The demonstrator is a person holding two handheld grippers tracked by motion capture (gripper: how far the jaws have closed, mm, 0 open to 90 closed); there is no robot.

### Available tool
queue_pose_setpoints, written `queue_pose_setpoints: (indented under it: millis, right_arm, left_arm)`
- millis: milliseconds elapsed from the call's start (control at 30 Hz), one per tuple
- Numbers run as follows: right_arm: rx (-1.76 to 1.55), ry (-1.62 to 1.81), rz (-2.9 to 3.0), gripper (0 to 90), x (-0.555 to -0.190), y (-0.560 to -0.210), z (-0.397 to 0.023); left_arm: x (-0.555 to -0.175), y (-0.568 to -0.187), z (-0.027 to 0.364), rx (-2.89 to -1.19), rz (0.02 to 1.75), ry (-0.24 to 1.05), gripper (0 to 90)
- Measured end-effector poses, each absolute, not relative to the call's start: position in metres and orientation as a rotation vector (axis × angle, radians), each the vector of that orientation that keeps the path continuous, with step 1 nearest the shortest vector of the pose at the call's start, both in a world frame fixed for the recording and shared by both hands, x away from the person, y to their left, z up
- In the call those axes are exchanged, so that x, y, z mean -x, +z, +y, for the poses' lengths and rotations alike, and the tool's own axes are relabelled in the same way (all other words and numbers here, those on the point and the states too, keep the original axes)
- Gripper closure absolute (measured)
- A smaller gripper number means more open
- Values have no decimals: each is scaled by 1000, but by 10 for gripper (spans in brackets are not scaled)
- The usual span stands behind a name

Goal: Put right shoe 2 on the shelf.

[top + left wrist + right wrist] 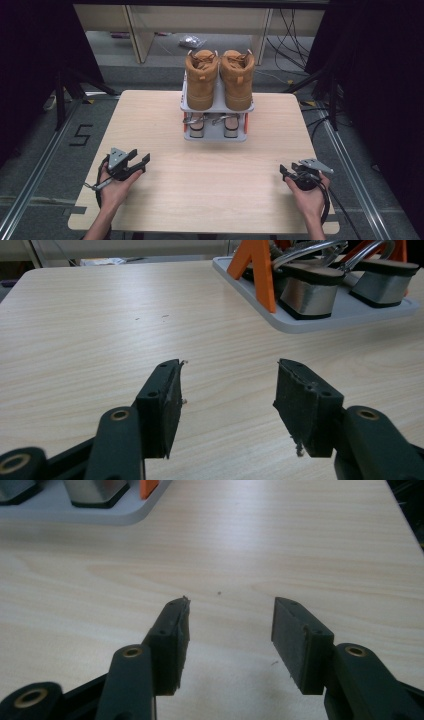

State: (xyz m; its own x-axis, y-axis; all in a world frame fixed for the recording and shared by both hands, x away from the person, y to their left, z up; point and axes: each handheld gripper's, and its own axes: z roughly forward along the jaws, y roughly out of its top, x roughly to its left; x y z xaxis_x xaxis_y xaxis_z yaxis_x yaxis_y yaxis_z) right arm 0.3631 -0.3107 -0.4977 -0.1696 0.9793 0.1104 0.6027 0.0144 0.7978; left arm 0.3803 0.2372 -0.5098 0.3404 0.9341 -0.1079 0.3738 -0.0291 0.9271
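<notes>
A grey two-tier shoe rack (215, 136) with orange posts stands at the back middle of the wooden table (210, 185). Two tan boots (201, 80) (237, 79) sit on its top shelf, heels toward me. Below them lies a pair of heeled sandals (196, 126) with clear straps; their block heels (310, 295) appear in the left gripper view. My left gripper (141, 156) rests low at the front left, jaws open and empty (229, 365). At the front right my right gripper (283, 172) is also open over bare wood (231, 602), with the rack's base (100, 516) at the upper left of its view.
Bare wood stretches between the grippers and the rack. Metal rails run along the floor on both sides, and a "5" mark (80, 135) is on the floor at left. Cables (292, 35) and a plastic bag (191, 41) lie behind the table.
</notes>
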Motion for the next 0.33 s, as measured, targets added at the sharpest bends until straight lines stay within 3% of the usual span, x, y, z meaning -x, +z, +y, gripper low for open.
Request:
queue_pose_setpoints:
  millis: [333]
  right_arm:
    - [-1591,1077,1780,468,-362,-495,-309]
  left_arm:
    - [-379,-512,231,-1604,1191,700,434]
